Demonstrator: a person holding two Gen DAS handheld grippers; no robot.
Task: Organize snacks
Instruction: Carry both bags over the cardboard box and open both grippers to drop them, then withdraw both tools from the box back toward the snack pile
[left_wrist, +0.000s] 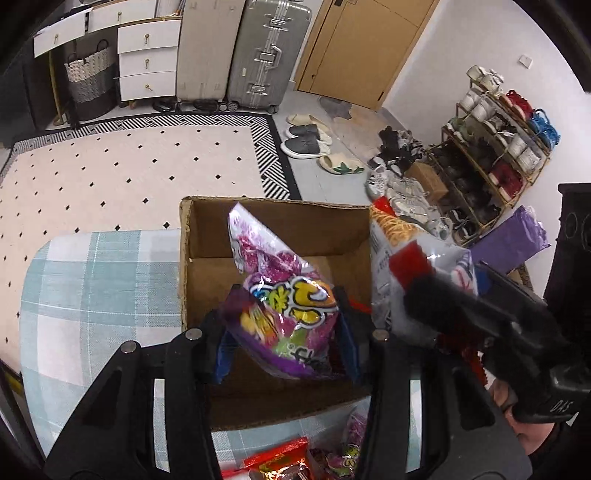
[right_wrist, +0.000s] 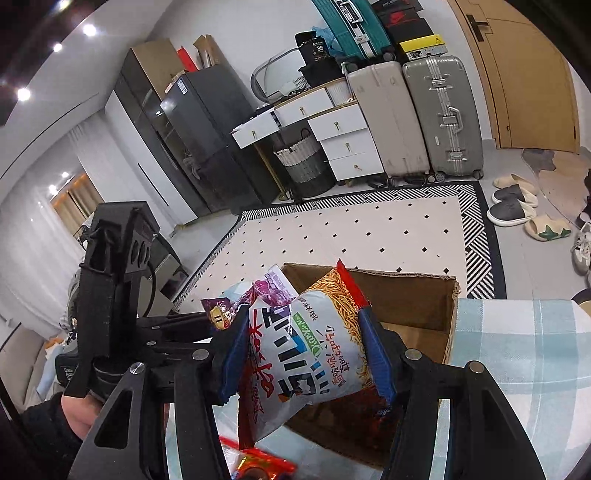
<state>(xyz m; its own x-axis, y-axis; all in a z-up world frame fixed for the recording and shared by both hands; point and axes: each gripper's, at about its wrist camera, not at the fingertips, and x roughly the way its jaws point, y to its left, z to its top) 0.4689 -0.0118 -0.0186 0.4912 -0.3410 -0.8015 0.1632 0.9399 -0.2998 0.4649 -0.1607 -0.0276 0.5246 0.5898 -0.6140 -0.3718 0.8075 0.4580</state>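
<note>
Checked pale-blue cloth covers the surface (left_wrist: 92, 280) under both tools. Tilted steeply downward, the left gripper (left_wrist: 282, 332) has its jaws clamped narrow on a shiny purple snack bag (left_wrist: 284, 310) above the open brown cardboard box (left_wrist: 207, 236). Just right, the right gripper (right_wrist: 306, 350), angled down, jaws pinch a grey-white noodle snack packet (right_wrist: 314, 354).

Left tongs (left_wrist: 284, 332) clamp a purple snack bag (left_wrist: 284, 310) over, seemingly inside, the cardboard box (left_wrist: 207, 258).

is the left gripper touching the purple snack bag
Touching. The left wrist view shows the left gripper with a blue finger pressed against each side of the purple snack bag.
</note>
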